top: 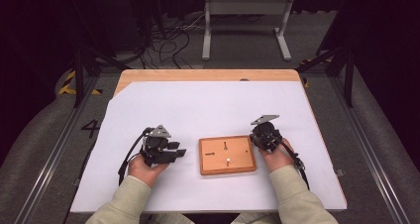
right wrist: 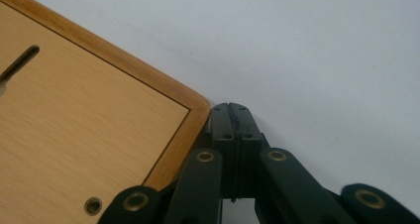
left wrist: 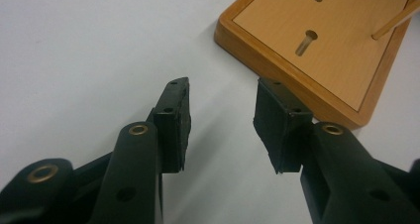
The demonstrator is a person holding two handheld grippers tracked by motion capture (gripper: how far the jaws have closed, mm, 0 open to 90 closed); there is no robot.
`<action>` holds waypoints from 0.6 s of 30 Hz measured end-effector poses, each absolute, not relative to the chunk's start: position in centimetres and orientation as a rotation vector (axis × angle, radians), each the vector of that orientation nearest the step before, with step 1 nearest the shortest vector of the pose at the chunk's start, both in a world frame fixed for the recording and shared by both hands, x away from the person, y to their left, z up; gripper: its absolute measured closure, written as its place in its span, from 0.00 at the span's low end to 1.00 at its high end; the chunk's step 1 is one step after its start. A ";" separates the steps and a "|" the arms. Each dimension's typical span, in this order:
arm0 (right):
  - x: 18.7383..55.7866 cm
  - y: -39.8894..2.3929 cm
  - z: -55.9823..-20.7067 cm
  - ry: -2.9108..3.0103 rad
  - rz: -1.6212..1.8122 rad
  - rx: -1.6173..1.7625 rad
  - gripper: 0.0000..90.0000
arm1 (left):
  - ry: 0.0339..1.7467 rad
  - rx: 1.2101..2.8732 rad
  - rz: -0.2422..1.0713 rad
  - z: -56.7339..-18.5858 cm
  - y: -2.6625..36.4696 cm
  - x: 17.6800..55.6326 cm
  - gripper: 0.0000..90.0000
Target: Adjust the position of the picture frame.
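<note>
I see one wooden board (top: 227,155), flat and square with a darker raised rim, three slots and one upright peg (top: 228,160), on the white tabletop (top: 208,105) between my tools. Left tool (left wrist: 221,120) stands half open, empty; right tool (right wrist: 231,116) is closed, empty, beside the board's corner.

One marking is legible: a dark numeral, apparently a "4" (top: 90,128), on the grey floor covering (top: 39,149) left of the table (beside the metal floor rail (top: 52,157)). The yellow-and-black hazard striping (top: 69,84) farther back carries no characters.
</note>
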State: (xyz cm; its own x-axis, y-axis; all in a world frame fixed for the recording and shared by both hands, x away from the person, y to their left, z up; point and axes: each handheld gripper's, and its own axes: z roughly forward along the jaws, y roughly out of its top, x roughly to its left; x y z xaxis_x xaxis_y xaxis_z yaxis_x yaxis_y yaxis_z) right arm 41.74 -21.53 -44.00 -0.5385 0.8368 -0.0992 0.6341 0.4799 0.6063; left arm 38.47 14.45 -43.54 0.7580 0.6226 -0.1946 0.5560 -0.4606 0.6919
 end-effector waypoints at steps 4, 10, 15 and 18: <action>41.6 -21.6 -43.9 2.362 0.742 1.219 1.00 | 0.878 2.169 0.107 -43.5 14.5 38.4 0.64; 40.3 -22.7 -42.2 2.360 0.834 1.159 0.99 | 0.874 2.169 0.101 -43.3 14.8 38.5 0.63; 39.0 -23.5 -40.4 2.390 0.935 1.068 0.92 | 0.859 2.164 0.082 -42.8 15.1 38.6 0.60; 38.3 -23.5 -39.6 2.395 0.968 1.018 0.88 | 0.843 2.175 0.073 -42.6 15.0 38.6 0.59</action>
State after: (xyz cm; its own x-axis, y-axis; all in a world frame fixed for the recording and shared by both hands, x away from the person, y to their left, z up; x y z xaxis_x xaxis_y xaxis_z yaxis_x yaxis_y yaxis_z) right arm 38.27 -23.46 -39.57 -0.6743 0.7360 -0.0605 0.4871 0.5049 0.7126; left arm 38.56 14.96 -42.63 0.7776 0.5922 -0.2115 0.5467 -0.4706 0.6926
